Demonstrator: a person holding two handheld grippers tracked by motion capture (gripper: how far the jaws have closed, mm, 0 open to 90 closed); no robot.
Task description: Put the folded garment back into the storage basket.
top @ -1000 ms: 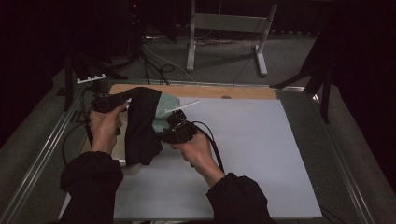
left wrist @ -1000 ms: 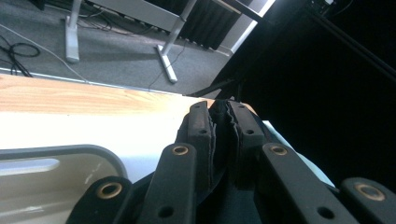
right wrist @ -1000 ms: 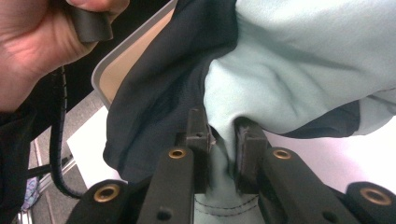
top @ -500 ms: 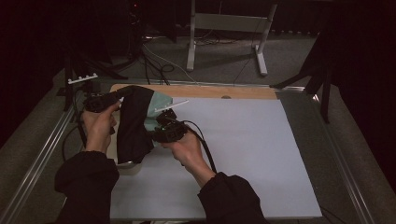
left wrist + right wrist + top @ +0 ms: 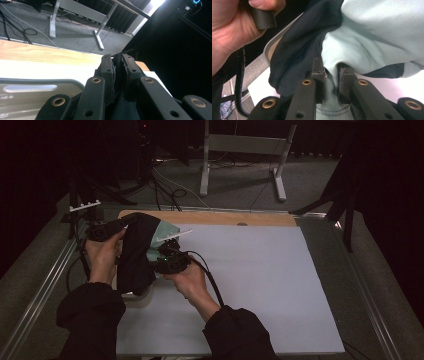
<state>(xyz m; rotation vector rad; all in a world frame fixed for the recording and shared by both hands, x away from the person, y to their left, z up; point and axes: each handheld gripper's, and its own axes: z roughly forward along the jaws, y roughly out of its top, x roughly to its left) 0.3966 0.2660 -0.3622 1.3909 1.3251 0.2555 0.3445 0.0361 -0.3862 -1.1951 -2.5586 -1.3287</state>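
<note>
A dark garment (image 5: 136, 255) hangs over the table's left side, with a pale mint garment (image 5: 161, 232) tucked against its right. My left gripper (image 5: 130, 220) holds the dark garment's top edge; in the left gripper view its jaws are shut on the dark fabric (image 5: 117, 72). My right gripper (image 5: 162, 251) sits just right of the dark garment. In the right gripper view my right gripper (image 5: 331, 75) is shut on a fold of the mint garment (image 5: 377, 32), and the dark garment (image 5: 297, 50) drapes beside it.
A grey tray (image 5: 134, 295) lies under the hanging cloth at the left edge of the white mat (image 5: 260, 285); its rim (image 5: 37, 86) appears below my left gripper. A wooden strip (image 5: 225, 218) runs along the far edge. Cables and a stand sit on the floor beyond.
Both hands have shifted left and slightly away from the person, carrying the dark and mint garments with them. The dark garment now hangs more over the tray.
</note>
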